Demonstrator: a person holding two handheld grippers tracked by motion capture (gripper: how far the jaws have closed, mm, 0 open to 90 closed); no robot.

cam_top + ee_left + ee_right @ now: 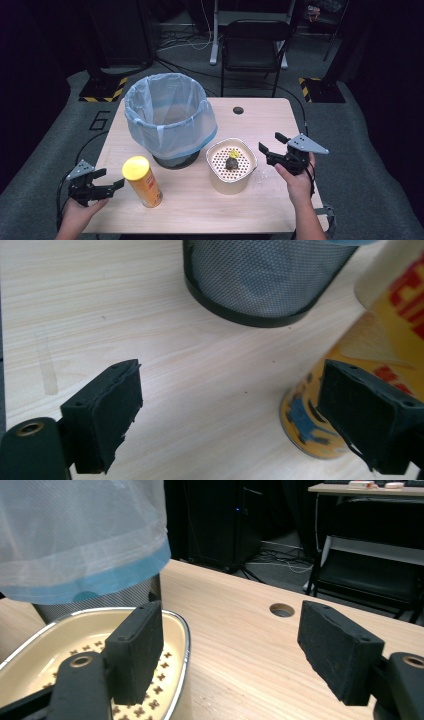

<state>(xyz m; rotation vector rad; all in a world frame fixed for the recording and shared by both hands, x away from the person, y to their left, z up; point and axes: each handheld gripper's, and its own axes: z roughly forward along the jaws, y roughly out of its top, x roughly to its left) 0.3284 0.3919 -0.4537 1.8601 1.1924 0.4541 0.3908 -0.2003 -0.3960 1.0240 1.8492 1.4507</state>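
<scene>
A yellow-lidded snack can (142,181) stands upright near the table's front left. My left gripper (112,178) is just left of it, open. In the left gripper view the can (360,370) sits against the right jaw's outer side, with bare wood between the jaws of my left gripper (230,400). A cream perforated bowl (220,172) holds a dark lump and a yellow scrap (232,161). My right gripper (270,141) hovers open just right of the bowl. In the right gripper view the bowl's rim (182,630) lies behind the left jaw of my right gripper (230,645).
A mesh bin lined with a pale bag (170,117) stands behind the can and bowl; its base (260,275) is close ahead of the left gripper. The wooden table (200,210) has a cable hole (238,110). A black chair (252,45) stands beyond the far edge.
</scene>
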